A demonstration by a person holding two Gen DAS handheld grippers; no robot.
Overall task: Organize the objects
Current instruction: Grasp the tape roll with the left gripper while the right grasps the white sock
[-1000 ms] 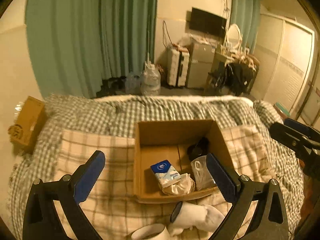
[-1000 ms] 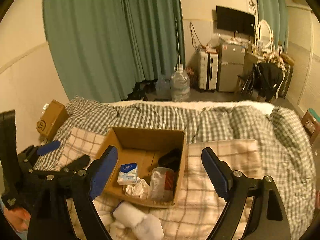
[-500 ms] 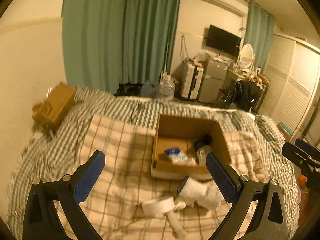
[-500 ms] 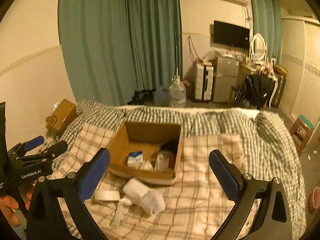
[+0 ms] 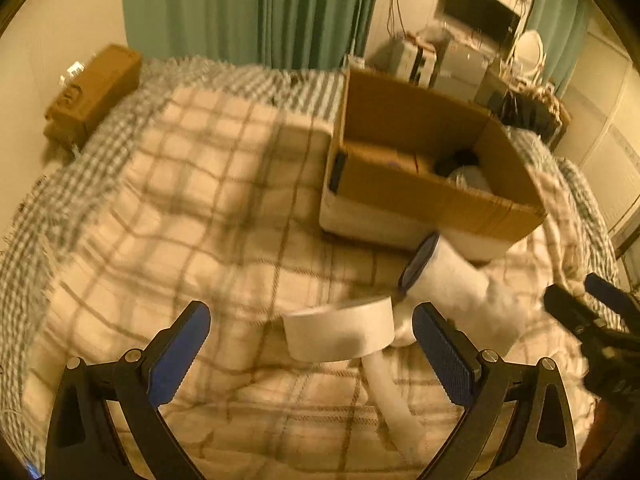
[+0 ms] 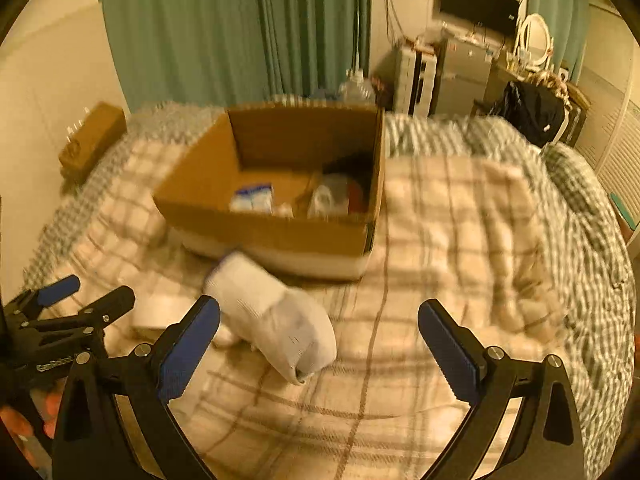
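An open cardboard box (image 5: 436, 200) (image 6: 256, 224) sits on the plaid blanket and holds a blue tissue pack (image 6: 253, 197), a plastic bag (image 6: 332, 200) and a dark item. In front of it lie a white tape roll (image 5: 340, 334) (image 6: 156, 314), a white tube (image 5: 394, 392) and a white sock bundle (image 5: 456, 284) (image 6: 276, 316). My left gripper (image 5: 312, 360) is open and empty, with the roll between its fingers. My right gripper (image 6: 318, 348) is open and empty, just above the sock bundle.
A smaller brown box (image 5: 92, 92) sits at the bed's left edge by the wall. Green curtains (image 6: 240, 28), a water jug (image 6: 356, 88), suitcases and a desk with a TV (image 6: 478, 2) stand beyond the bed. The plaid blanket (image 6: 460, 240) stretches right of the box.
Both grippers have dropped lower and closer to the loose items in front of the box. The tape roll now lies between my left fingers; the sock bundle sits by my right gripper.
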